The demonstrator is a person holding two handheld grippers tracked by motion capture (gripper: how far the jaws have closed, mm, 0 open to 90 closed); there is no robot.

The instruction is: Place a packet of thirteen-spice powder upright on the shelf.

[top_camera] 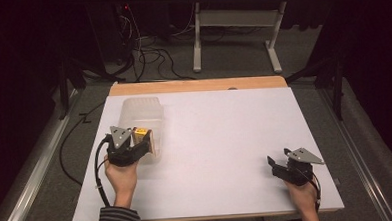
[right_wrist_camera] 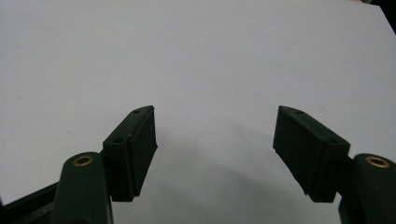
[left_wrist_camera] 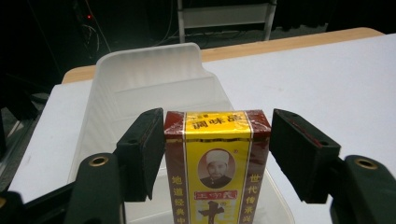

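Left gripper view: your left gripper [left_wrist_camera: 218,156] grasps the box [left_wrist_camera: 217,163], upright, over the tub [left_wrist_camera: 154,74].
Right gripper [right_wrist_camera: 215,154]: released, far off.

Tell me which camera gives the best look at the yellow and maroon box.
The left gripper view: the box stands upright and large between the left gripper's jaws, its label readable, over the clear plastic bin. The high view shows just a small yellow patch of it by that gripper. The right gripper view looks at bare table.
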